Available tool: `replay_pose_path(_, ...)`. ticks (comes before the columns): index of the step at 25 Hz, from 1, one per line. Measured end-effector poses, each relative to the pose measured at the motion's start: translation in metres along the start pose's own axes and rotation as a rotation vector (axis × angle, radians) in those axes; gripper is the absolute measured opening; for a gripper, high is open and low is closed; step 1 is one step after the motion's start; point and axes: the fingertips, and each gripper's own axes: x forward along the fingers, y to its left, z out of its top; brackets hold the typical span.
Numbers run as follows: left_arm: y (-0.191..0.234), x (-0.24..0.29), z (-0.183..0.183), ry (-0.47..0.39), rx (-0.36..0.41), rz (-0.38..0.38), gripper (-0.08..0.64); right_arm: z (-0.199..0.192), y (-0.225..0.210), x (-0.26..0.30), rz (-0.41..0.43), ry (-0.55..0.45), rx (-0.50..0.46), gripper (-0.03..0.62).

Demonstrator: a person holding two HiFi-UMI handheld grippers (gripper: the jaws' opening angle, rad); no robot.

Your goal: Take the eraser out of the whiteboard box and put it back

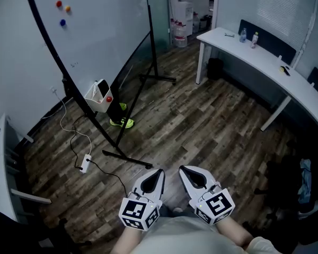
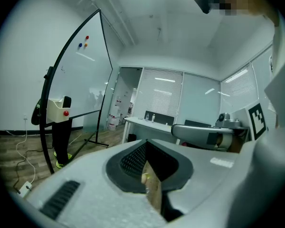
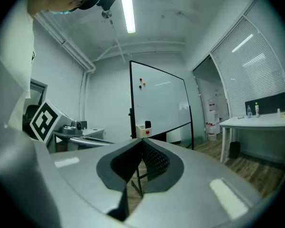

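A white box (image 1: 98, 98) hangs on the whiteboard (image 1: 95, 30) frame at the left of the head view. A black eraser (image 1: 103, 88) stands upright in it, and a red magnet (image 1: 109, 99) sits on its front. Both grippers are held low and close to the person's body, far from the box. My left gripper (image 1: 159, 172) and my right gripper (image 1: 183, 169) are both shut with nothing between their jaws. The left gripper view shows the box (image 2: 57, 109) and eraser (image 2: 66, 101) far off at the left. The right gripper view has the box (image 3: 142, 131) just above the jaw tips.
The whiteboard stand's black legs (image 1: 128, 159) spread over the wooden floor. A power strip (image 1: 85, 163) with a cable lies at the left, and a yellow-green shoe (image 1: 122, 123) sits under the board. A curved white desk (image 1: 254, 57) with bottles runs along the right.
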Motion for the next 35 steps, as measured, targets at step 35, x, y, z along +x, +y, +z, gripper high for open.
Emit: replay_pose_path(35, 0.094, 0.064, 0.045, -0.031, -0.020, 0.063, 0.002, 0.025, -0.040, 0.104, 0.069, -0.005, 0.039, 0.002)
